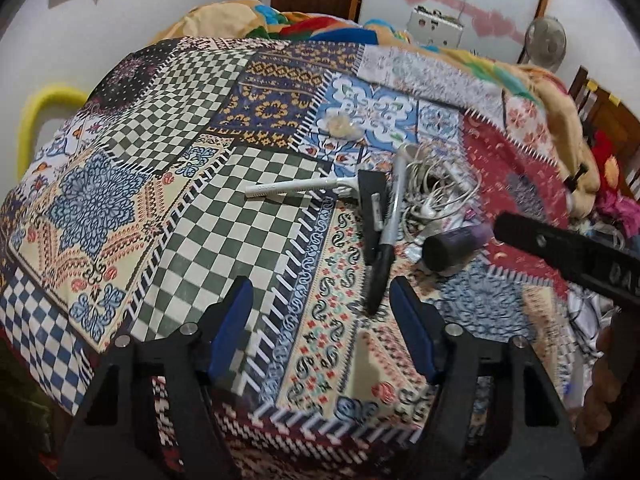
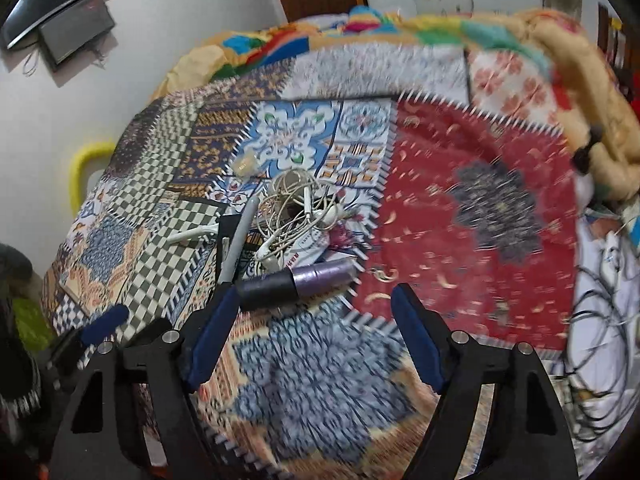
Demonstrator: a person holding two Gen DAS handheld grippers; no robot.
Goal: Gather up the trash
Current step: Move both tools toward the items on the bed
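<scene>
**Both grippers spread above a patchwork bedspread**

Left wrist view: the left gripper hangs released, its blue padded fingers wide apart and holding nothing, over a flat printed bedspread of checks, paisley and floral panels. Just ahead lies a slim white razor, and beside it a grey-and-black stick-shaped tool. Ahead to the right sits a knot of thin white cables, and a smooth purple-and-black tube. Farther ahead rests a pale crumpled scrap.

Right wrist view, blurred: the right gripper is likewise released and empty. The tube lies crosswise just ahead, close to the left finger. Behind it are the cables; the scrap lies farther off to the left. A puffy orange quilt bunches at the far right.
</scene>
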